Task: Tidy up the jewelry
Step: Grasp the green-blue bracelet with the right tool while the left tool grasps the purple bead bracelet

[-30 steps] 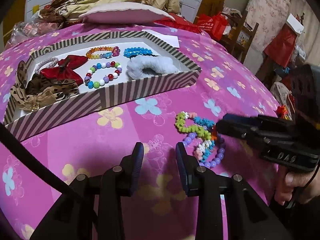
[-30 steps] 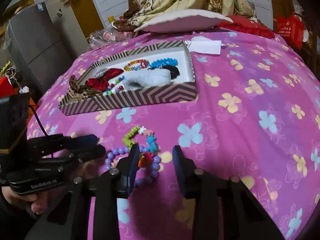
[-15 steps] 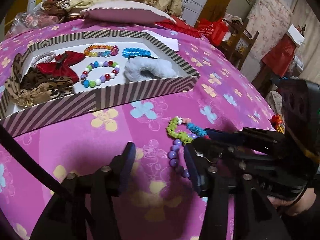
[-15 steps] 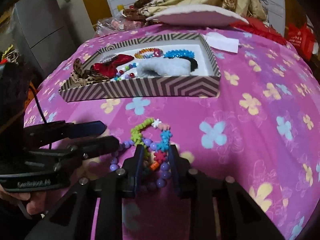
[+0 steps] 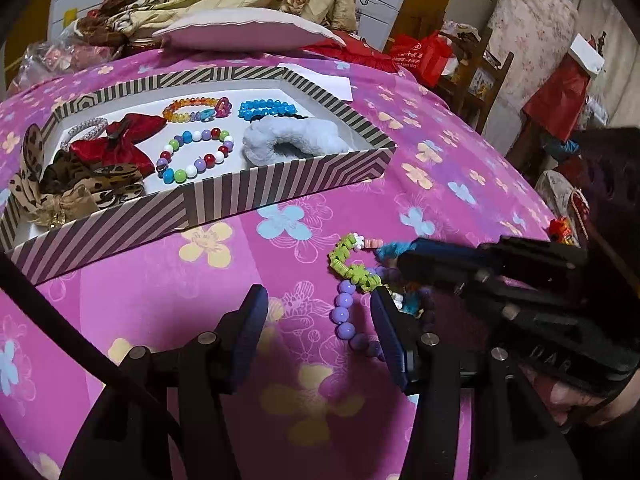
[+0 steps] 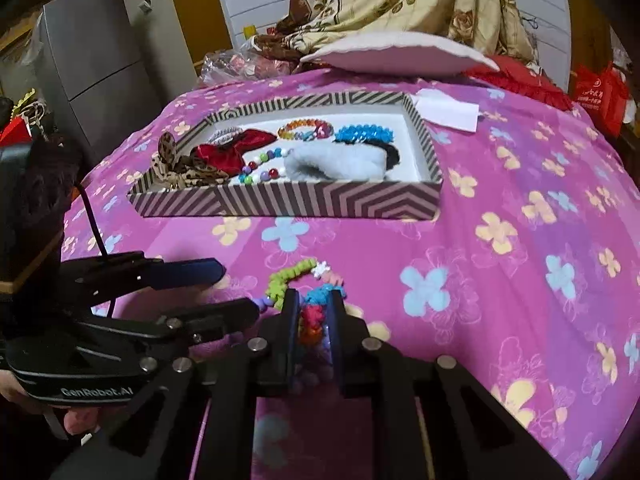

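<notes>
We find the left gripper (image 5: 316, 320) with its jaws standing wide apart and nothing between them, low over the pink flowered bedspread (image 5: 440, 168). The purple bead bracelet (image 5: 342, 312) lies just inside its right-hand finger, touching or nearly so. Ahead of this claw and to its left sits the striped box (image 5: 208, 196), already holding a multicoloured bead bracelet (image 5: 194, 154), a red bow (image 5: 116, 144), a leopard-print bow (image 5: 80, 188), a blue bead bracelet (image 5: 266, 109) and a white fluffy scrunchie (image 5: 288, 142).

To the right, the right gripper (image 6: 314, 320) has its jaws drawn narrow on the chunky multicoloured bracelet (image 6: 312, 300); red, orange and blue beads show between the fingers, and the green portion curls out ahead and to the left of them. The purple strand lies tangled against it at the claw.

In our judgement both bracelets are light, limp strung beads: they will sag and swing when lifted, the round beads are slippery, and the tangle may drag the purple strand along. A hold across the bead string itself, as taken now, looks sound; the cord could be strained by a hard pull.

Legible writing: "GenRobot.AI" on the left gripper body in the right wrist view. Letters on the right gripper body, seen from the left wrist, are too dim to read with confidence.
</notes>
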A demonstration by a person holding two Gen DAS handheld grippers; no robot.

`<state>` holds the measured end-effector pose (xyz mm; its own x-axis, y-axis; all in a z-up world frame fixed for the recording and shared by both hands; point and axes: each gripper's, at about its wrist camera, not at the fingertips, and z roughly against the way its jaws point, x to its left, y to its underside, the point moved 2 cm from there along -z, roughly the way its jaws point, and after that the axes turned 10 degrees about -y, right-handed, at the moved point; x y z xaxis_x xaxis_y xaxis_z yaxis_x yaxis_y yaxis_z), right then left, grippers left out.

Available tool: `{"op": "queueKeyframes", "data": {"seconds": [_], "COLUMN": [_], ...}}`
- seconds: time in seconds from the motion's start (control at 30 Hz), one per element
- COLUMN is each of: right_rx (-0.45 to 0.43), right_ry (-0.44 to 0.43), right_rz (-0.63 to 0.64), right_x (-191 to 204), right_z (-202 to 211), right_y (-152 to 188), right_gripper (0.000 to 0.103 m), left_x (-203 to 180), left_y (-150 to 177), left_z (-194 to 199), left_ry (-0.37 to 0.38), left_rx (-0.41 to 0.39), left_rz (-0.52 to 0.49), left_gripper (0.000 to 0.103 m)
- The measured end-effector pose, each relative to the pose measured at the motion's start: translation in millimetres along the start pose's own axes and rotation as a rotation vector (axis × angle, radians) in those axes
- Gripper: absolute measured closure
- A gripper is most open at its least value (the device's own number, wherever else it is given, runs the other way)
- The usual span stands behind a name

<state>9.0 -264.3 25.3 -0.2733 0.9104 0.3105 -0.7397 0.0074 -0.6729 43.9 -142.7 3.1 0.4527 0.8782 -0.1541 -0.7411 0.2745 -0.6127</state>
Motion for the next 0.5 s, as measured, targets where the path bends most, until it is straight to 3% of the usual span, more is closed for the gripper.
{"op": "queueKeyframes", "data": {"seconds": [0.23,0.3,0.5], "right_rx": [-0.271,-0.305,-0.099], "right_ry": [-0.014,0.009,0.077], "right_rz": [-0.093,-0.126,-0.287], "right_x": [-19,-28,-63], "right_z": [54,62,29], "right_y": [-17,-17,-1], "right_gripper": [0.089,0.089,0.089], "left_x": [-3,-6,-19], "left_y": [-1,-2,-3], "left_z": [-1,-2,-6], "left_ry": [-0.011,-0.008,0.009], "left_rx": [-0.006,-0.009,0.0], "left_rz": [-0.018,-0.028,-0.079], "left_gripper": [0.048,0.048,0.048]}}
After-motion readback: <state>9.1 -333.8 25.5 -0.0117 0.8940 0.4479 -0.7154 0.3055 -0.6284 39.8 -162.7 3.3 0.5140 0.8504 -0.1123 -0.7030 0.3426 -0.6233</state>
